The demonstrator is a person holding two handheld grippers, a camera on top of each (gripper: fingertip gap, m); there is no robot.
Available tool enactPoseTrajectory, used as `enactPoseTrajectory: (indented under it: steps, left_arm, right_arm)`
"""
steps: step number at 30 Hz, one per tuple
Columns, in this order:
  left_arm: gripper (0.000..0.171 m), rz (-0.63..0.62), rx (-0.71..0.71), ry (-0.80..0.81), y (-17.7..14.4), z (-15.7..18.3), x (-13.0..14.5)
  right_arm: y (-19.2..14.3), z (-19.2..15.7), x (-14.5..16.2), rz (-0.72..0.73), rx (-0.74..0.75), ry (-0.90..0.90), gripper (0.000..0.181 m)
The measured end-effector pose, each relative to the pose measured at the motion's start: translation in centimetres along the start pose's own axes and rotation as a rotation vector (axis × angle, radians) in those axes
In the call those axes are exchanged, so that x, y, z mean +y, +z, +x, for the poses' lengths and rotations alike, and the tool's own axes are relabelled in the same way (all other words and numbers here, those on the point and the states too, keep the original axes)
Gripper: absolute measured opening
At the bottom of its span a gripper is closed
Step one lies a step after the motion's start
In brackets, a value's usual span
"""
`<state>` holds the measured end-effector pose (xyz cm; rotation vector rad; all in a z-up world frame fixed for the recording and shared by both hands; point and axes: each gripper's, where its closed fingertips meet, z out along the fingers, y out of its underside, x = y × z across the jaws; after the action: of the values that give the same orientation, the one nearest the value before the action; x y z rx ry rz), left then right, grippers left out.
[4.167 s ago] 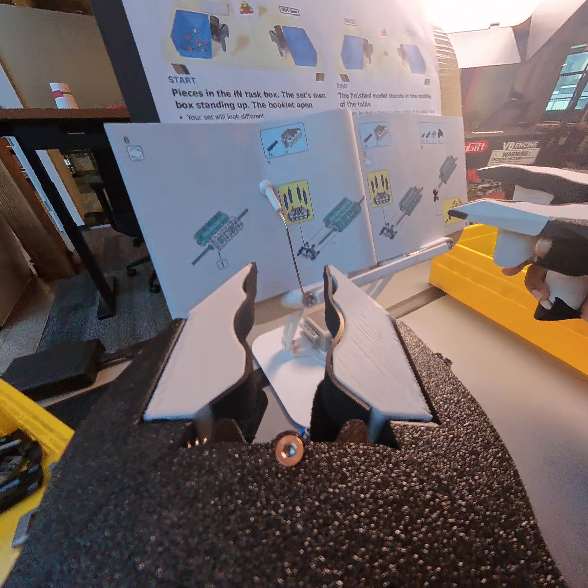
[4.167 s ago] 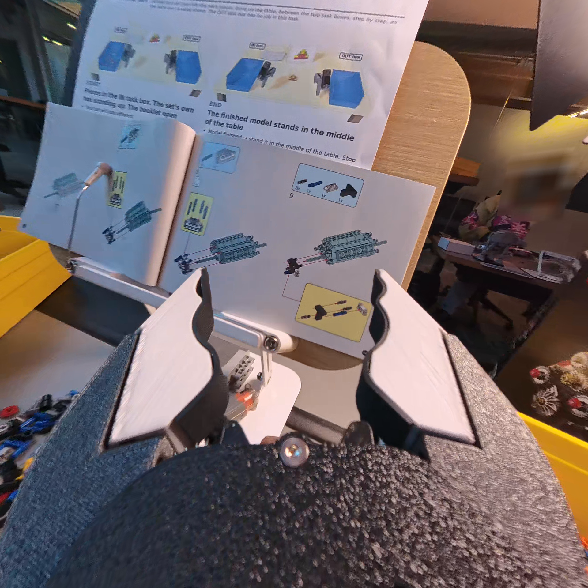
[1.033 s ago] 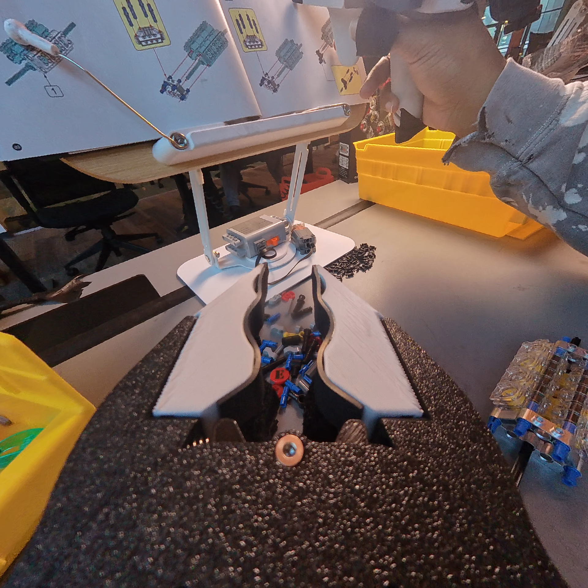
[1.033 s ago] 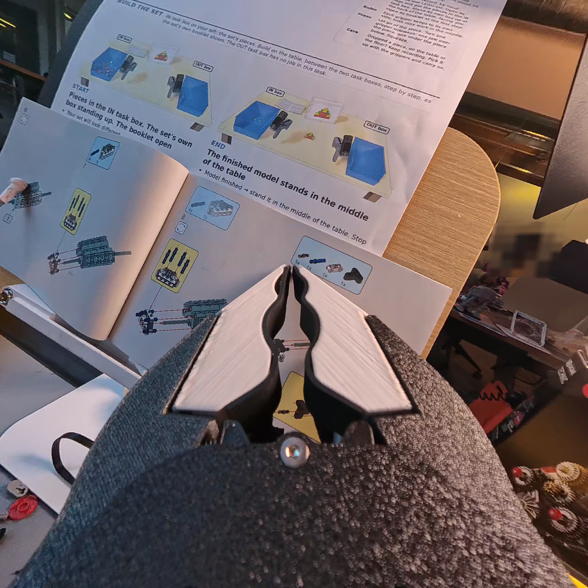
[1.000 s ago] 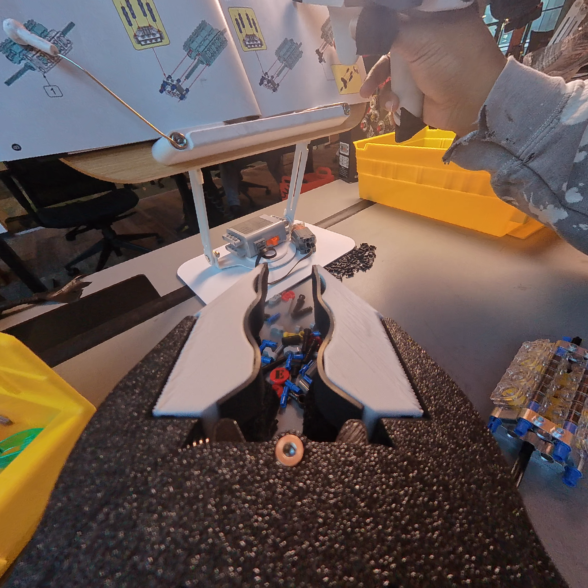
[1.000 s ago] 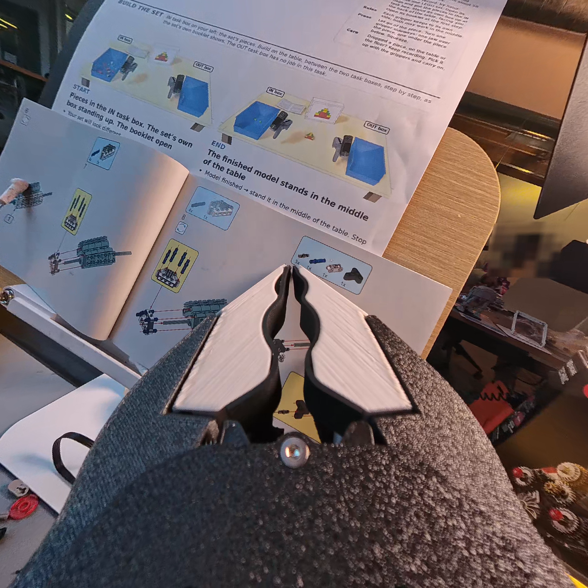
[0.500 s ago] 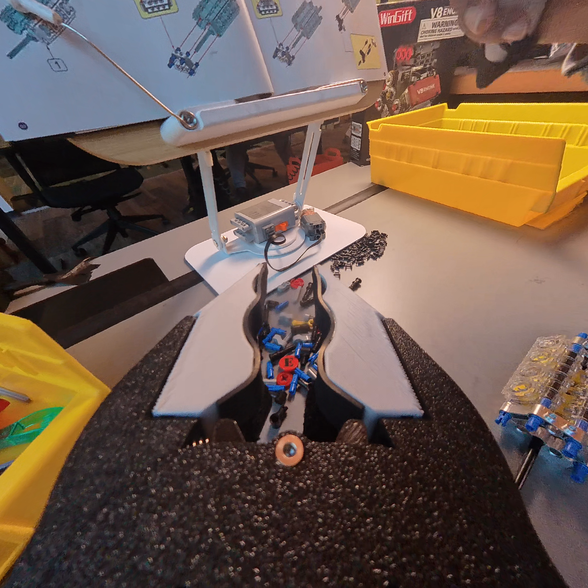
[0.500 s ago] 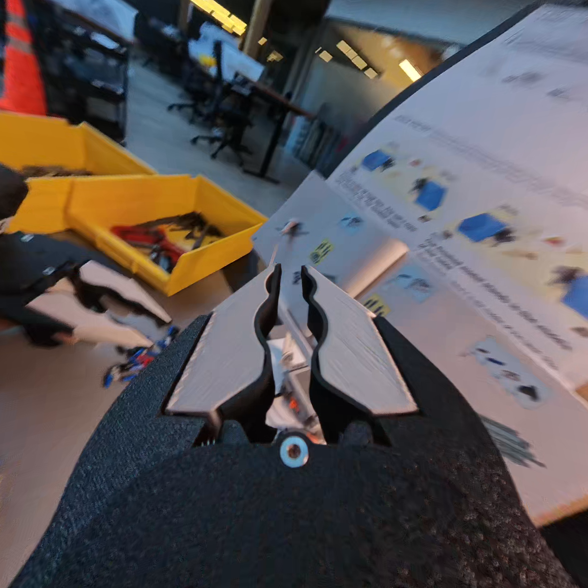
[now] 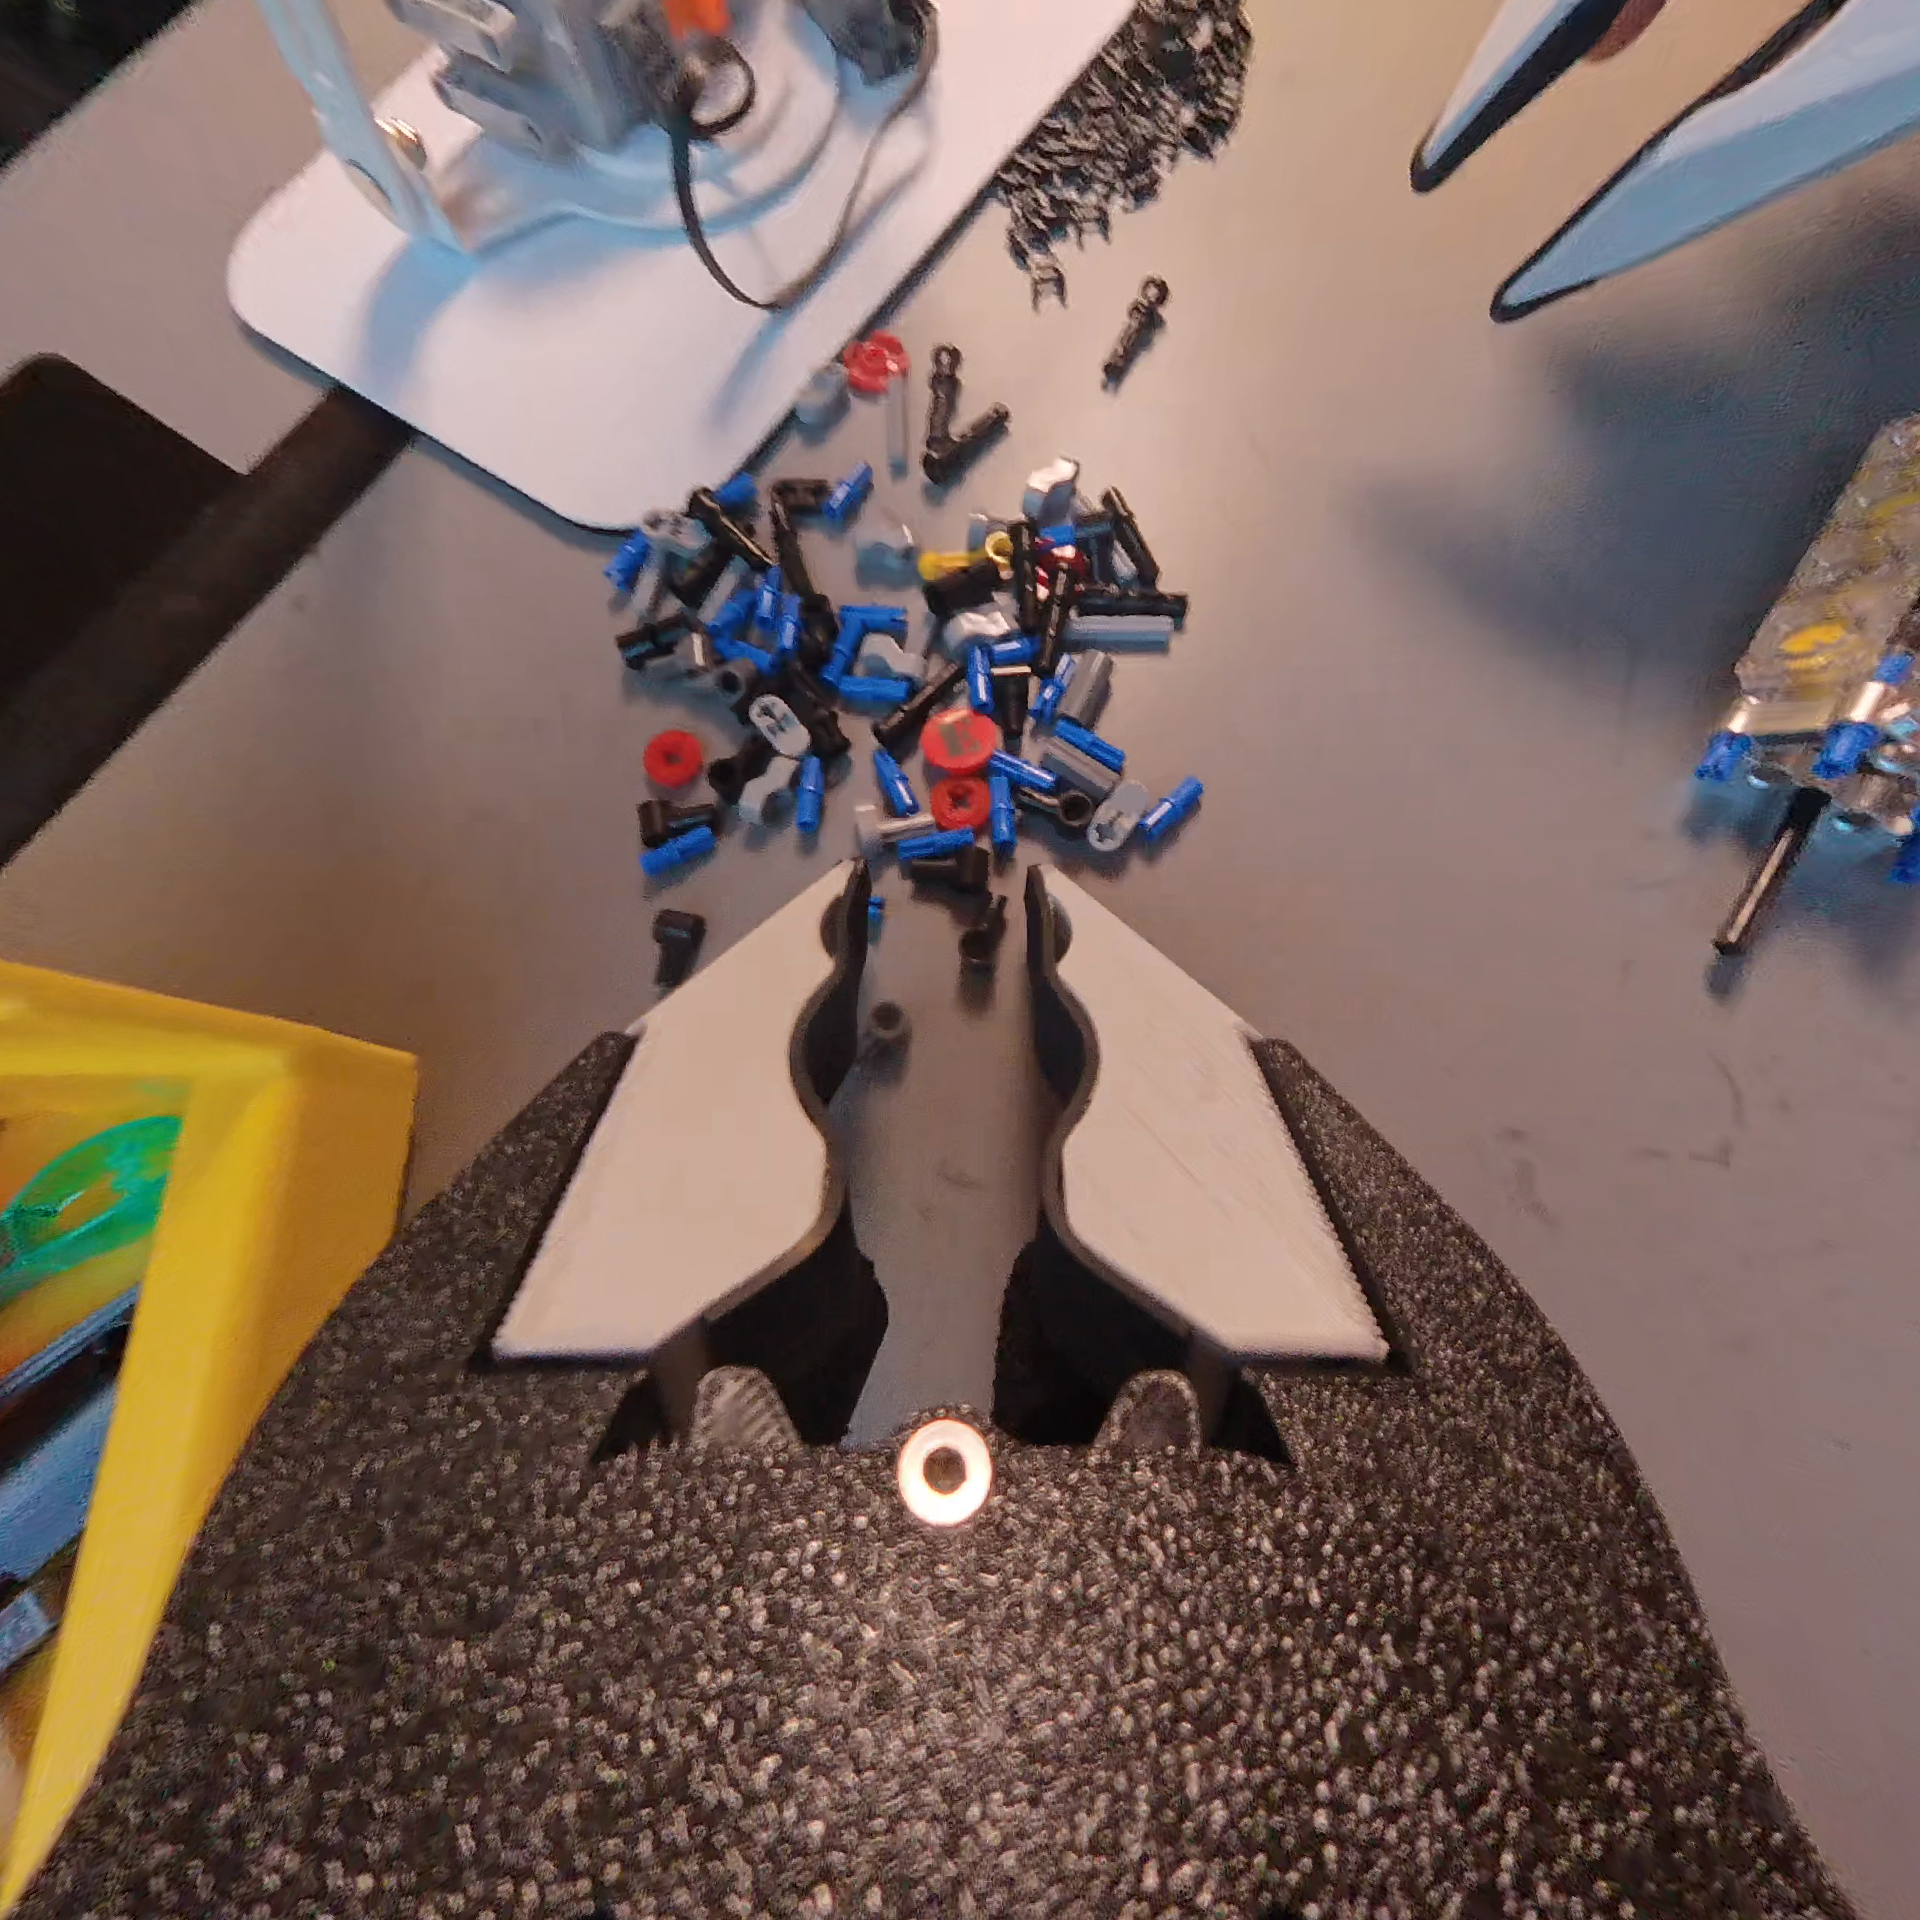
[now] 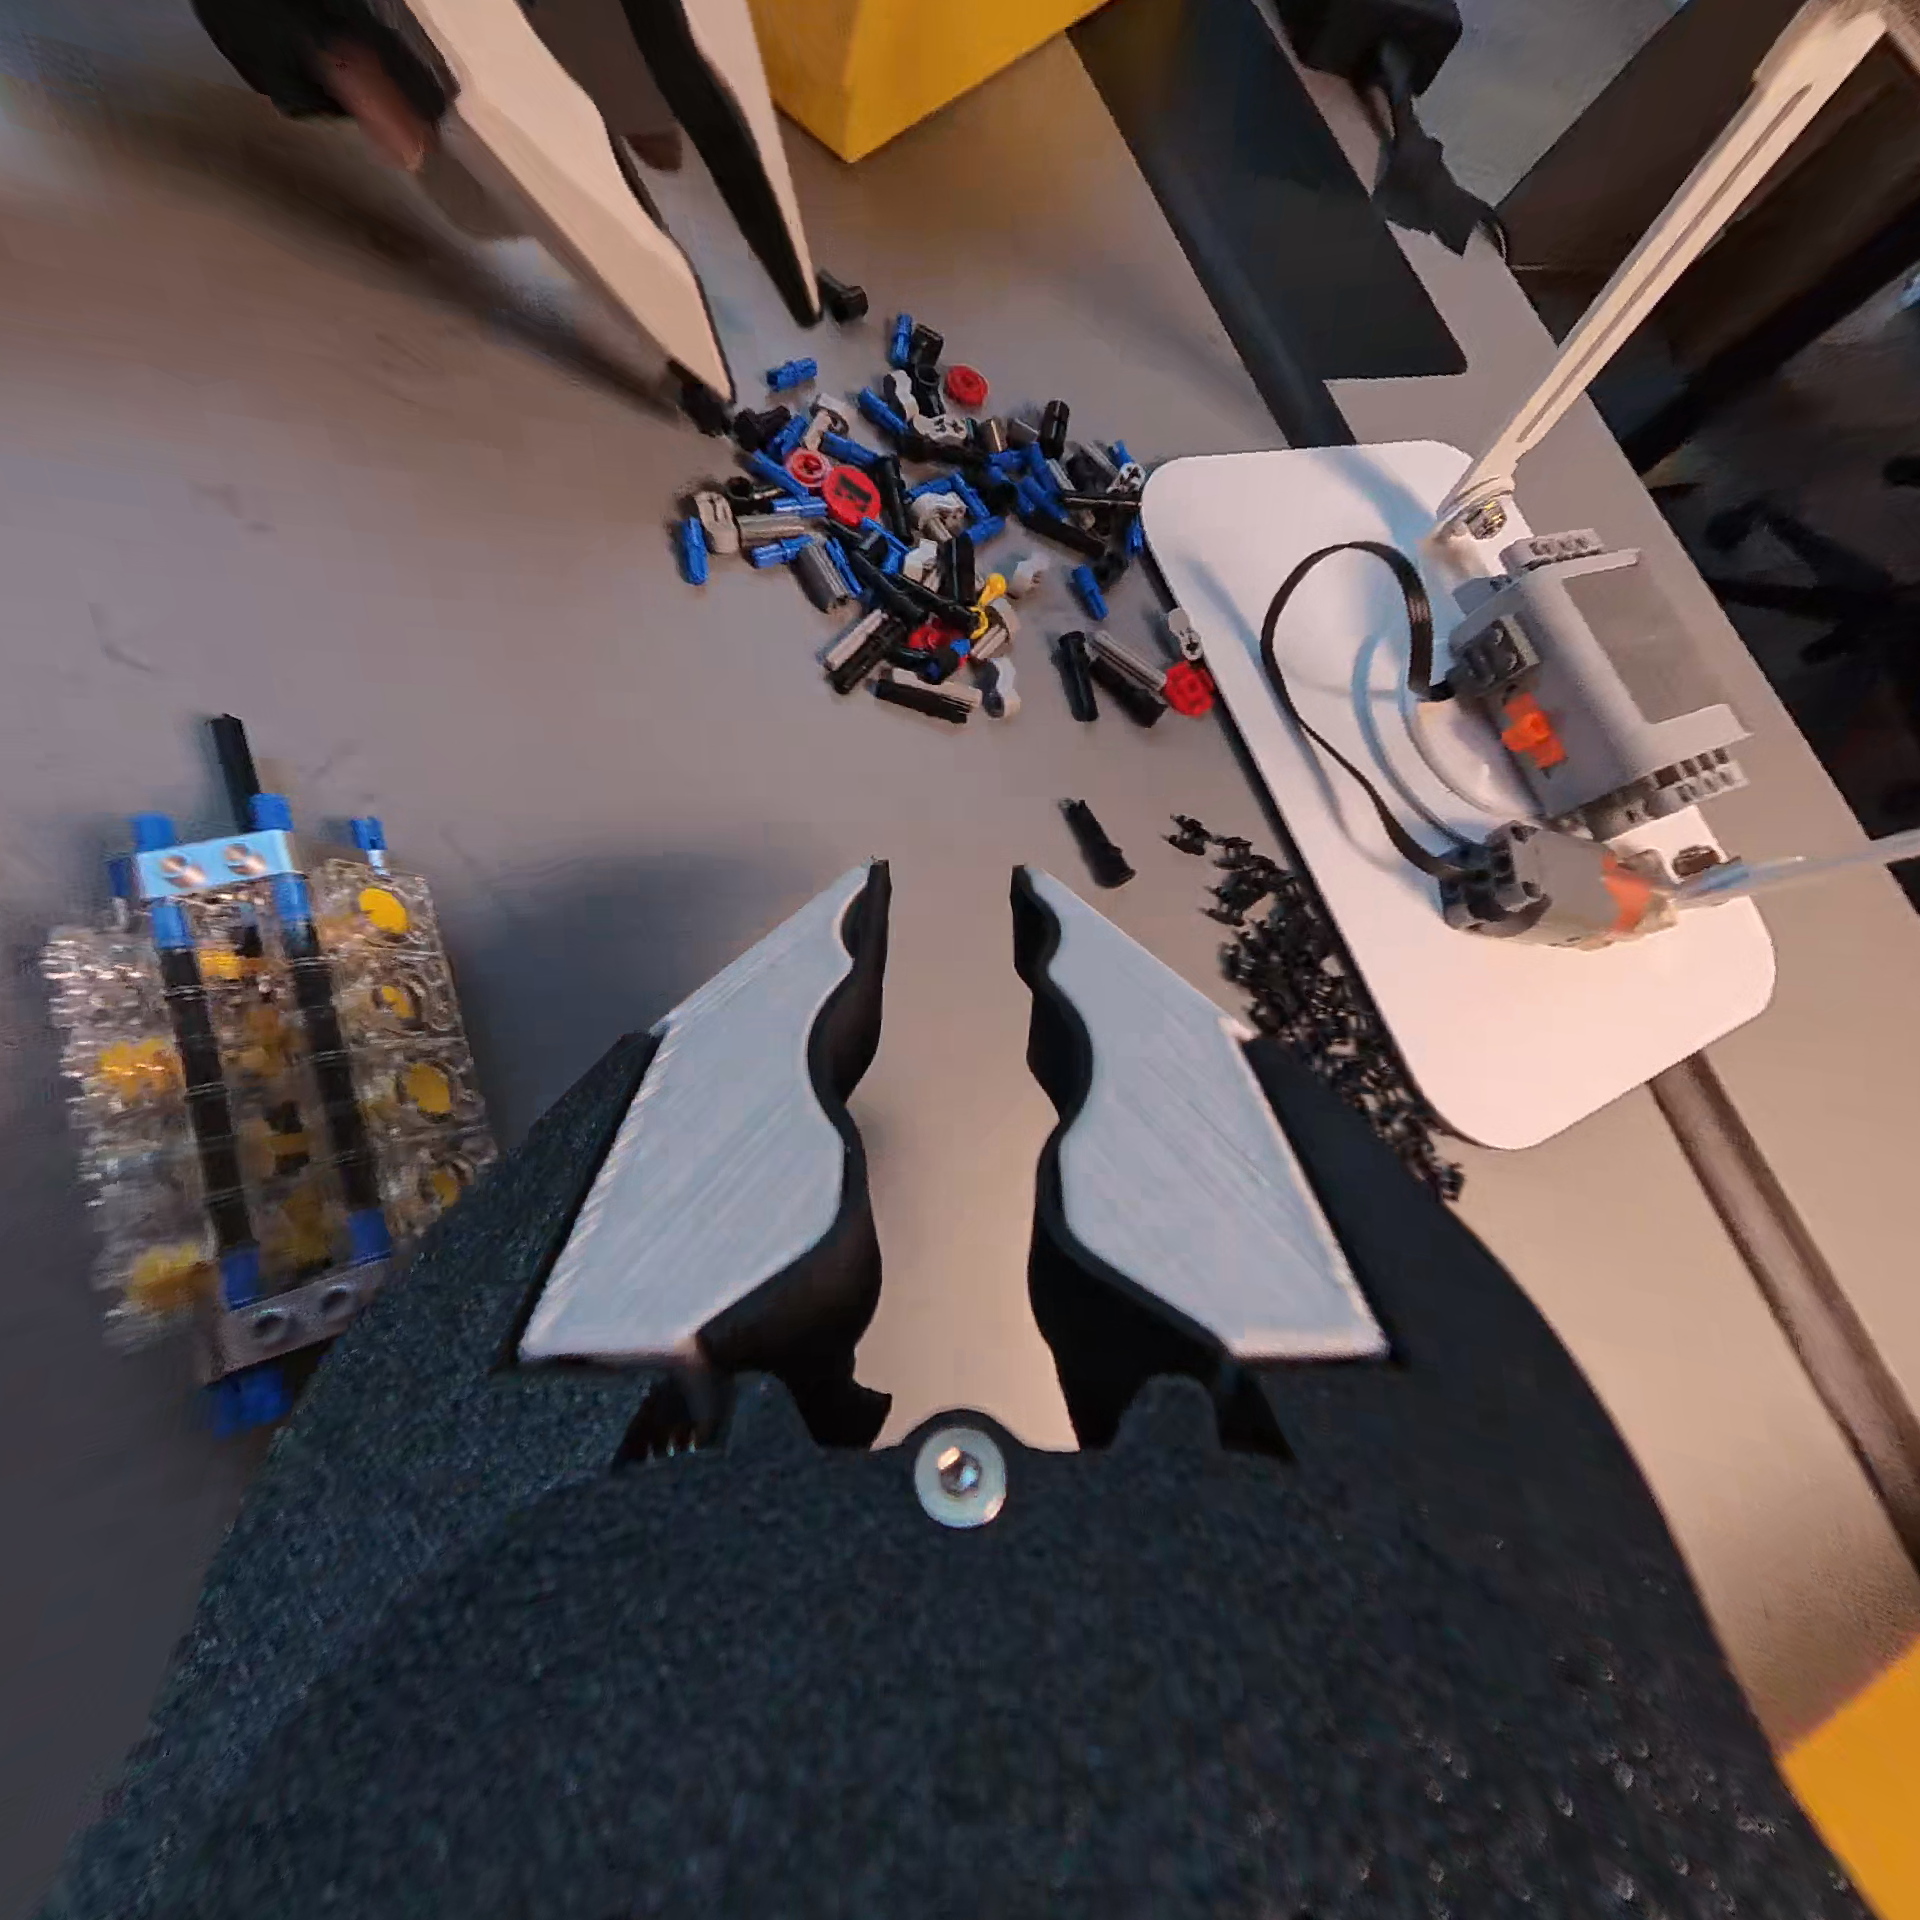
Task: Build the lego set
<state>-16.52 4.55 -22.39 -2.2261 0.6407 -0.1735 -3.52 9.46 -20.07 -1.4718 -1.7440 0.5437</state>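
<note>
A pile of small blue, black, grey and red building parts (image 9: 894, 665) lies on the grey table. My left gripper (image 9: 945, 873) is open and points down at the pile's near edge; a few loose black pieces lie on the table between its fingers, none held. My right gripper (image 10: 948, 871) is open a little and empty above bare table, with the pile (image 10: 914, 540) beyond it. A partly built clear model with blue pins and black axles (image 10: 260, 1070) lies to its left and also shows in the left wrist view (image 9: 1839, 707). A single black pin (image 10: 1096, 842) lies just past the right fingertip.
A white stand base (image 10: 1558, 1039) carries a grey battery box with a black cable (image 10: 1600, 665). A heap of tiny black pieces (image 10: 1309, 997) lies along its edge. A yellow bin (image 9: 208, 1195) sits at the left. The left gripper (image 10: 758, 353) also shows in the right wrist view. Left tips to right tips: about 15 cm. To the single black pin (image 10: 1096, 842): right tips about 6 cm, left tips about 15 cm. Look for it in the left wrist view (image 9: 1142, 328) too.
Both grippers have tipped down from the instruction booklet to the table. The right gripper, shut a second ago, has opened a little. The left gripper has come close over the parts pile.
</note>
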Motion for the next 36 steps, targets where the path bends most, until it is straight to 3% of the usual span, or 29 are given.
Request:
enactPoseTrajectory:
  steps: [11, 19, 25, 29, 31, 36]
  left_arm:
    - [0.021, -0.096, 0.074, 0.059, -0.8, 0.6, 2.0]
    - [0.006, -0.059, 0.065, 0.066, 0.0, 0.8, 1.5]
    - [0.006, -0.006, 0.024, 0.083, 0.8, 0.8, 0.4]
    - [0.008, 0.008, -0.011, 0.082, 1.2, 0.4, 0.2]
    - [0.020, 0.039, -0.025, 0.079, 1.1, 0.2, -0.3]
    - [0.031, 0.208, -0.116, 0.028, -0.3, -1.2, -3.1]
  right_arm:
    - [-5.6, -1.3, 0.7, 0.181, 0.144, 0.193, 0.021]
    - [-6.6, -0.9, 0.6, 0.249, 0.130, 0.250, 0.021]
    - [-6.7, -0.8, 0.4, 0.265, 0.132, 0.264, 0.021]
    - [-6.7, -0.7, 0.4, 0.266, 0.136, 0.262, 0.021]
    - [-6.8, -0.7, 0.3, 0.273, 0.139, 0.260, 0.021]
    - [-8.3, 0.1, -0.8, 0.337, 0.181, 0.262, 0.021]
